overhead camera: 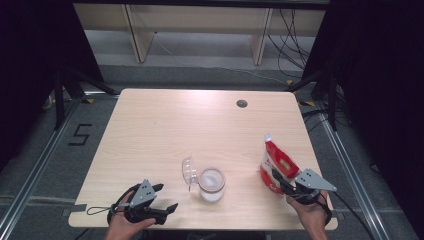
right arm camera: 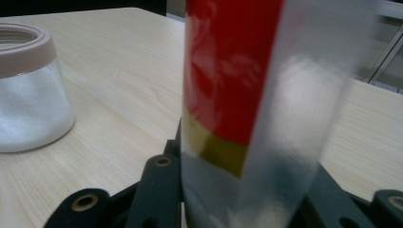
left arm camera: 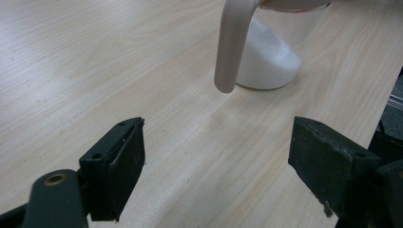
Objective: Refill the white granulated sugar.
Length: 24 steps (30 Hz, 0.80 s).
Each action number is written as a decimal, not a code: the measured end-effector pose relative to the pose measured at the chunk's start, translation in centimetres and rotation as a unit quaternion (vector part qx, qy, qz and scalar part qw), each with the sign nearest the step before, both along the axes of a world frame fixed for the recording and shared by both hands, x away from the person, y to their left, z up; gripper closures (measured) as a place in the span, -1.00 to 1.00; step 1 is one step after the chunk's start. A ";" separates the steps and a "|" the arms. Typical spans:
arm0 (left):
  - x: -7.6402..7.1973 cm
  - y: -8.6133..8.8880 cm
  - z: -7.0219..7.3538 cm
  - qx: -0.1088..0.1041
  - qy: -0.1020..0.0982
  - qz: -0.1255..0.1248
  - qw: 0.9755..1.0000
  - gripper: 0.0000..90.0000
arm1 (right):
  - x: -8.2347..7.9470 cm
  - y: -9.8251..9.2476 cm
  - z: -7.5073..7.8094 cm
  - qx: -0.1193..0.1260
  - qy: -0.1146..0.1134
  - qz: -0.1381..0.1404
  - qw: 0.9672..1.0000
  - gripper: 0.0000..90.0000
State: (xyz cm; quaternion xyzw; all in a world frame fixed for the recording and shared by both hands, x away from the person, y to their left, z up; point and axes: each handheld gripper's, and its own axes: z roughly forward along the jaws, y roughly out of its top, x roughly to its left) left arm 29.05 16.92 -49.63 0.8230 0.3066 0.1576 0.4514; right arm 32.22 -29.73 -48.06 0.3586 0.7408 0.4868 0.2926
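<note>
Pouch (overhead camera: 276, 162) of red-and-clear crinkly plastic stands at 4 o'clock on the pale wood-grain bench (overhead camera: 165, 125), between the jaws of my right tool (overhead camera: 287, 188), which looks to be letting go. I'd loosen slowly so it stays upright. My left tool (overhead camera: 162, 197) sits released at 7 o'clock, near the clear jar (overhead camera: 212, 184) of white granules.

A light wooden table (overhead camera: 165, 125) has a small dark round hole (overhead camera: 242, 103) near its far edge. Beyond it stands pale wooden furniture (overhead camera: 200, 25); black cables (overhead camera: 292, 35) trail across the grey floor (overhead camera: 45, 165), marked "5" (overhead camera: 80, 135).
</note>
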 end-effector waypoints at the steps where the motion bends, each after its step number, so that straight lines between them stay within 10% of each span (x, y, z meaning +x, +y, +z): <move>1: 0.0 0.0 0.0 0.000 0.001 -0.002 1.000 -0.57 | 0.1 -0.1 0.0 -0.007 -0.018 -0.005 1.000 0.44; 8: -0.1 0.0 0.1 0.002 0.001 0.004 1.000 -0.57 | -1.6 -0.4 0.3 0.046 0.016 -0.044 0.998 0.13; 24: 0.2 -0.1 0.6 -0.026 0.010 0.003 1.000 -0.58 | -5.0 -0.8 0.7 0.021 0.019 -0.085 0.996 -0.13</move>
